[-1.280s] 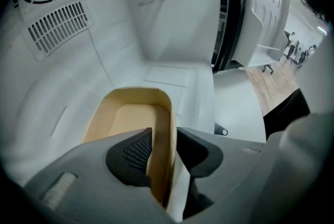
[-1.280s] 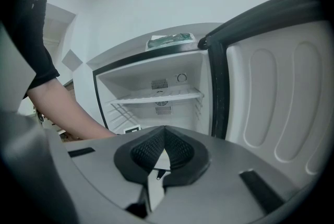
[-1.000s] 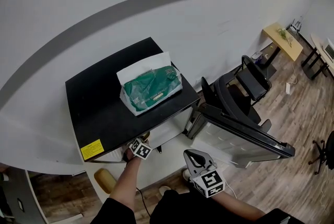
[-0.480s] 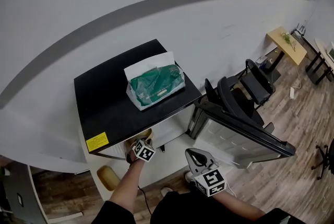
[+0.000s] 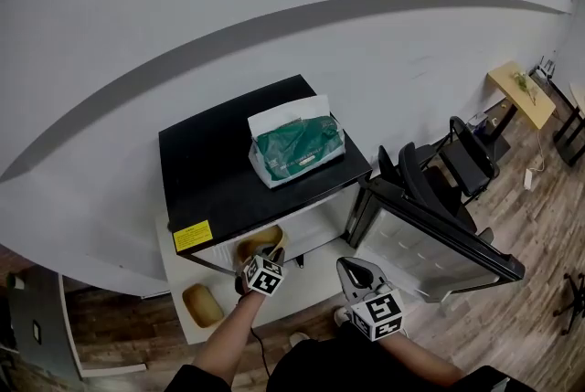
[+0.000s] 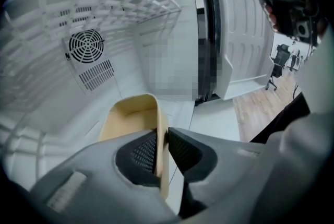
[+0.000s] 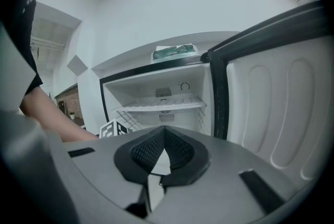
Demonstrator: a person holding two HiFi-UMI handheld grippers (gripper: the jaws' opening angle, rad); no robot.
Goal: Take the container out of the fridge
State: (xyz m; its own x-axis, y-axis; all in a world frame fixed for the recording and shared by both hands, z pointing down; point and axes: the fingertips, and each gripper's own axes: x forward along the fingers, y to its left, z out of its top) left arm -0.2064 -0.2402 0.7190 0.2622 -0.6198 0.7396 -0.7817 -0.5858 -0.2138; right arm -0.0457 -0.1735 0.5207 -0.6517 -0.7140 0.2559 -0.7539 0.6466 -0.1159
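Note:
The fridge (image 5: pixel 265 198) stands open with its door (image 5: pixel 439 244) swung out to the right. A tan container (image 6: pixel 133 116) sits tilted inside the white fridge compartment. My left gripper (image 6: pixel 162 137) has just been closing and its jaws now pinch the container's right wall between them. In the head view the left gripper (image 5: pixel 260 264) reaches into the fridge opening at the container (image 5: pixel 259 244). My right gripper (image 5: pixel 352 273) hovers in front of the fridge, jaws together with nothing in them (image 7: pixel 164 131).
A green tissue pack (image 5: pixel 297 148) lies on the fridge's black top. A second tan thing (image 5: pixel 202 304) lies lower, left of my left arm. A wire shelf (image 7: pixel 162 105) spans the fridge. Chairs (image 5: pixel 457 166) stand beyond the door on the wood floor.
My left gripper has risen in the fridge opening, and the tan container now shows above it. The right gripper has stayed where it was.

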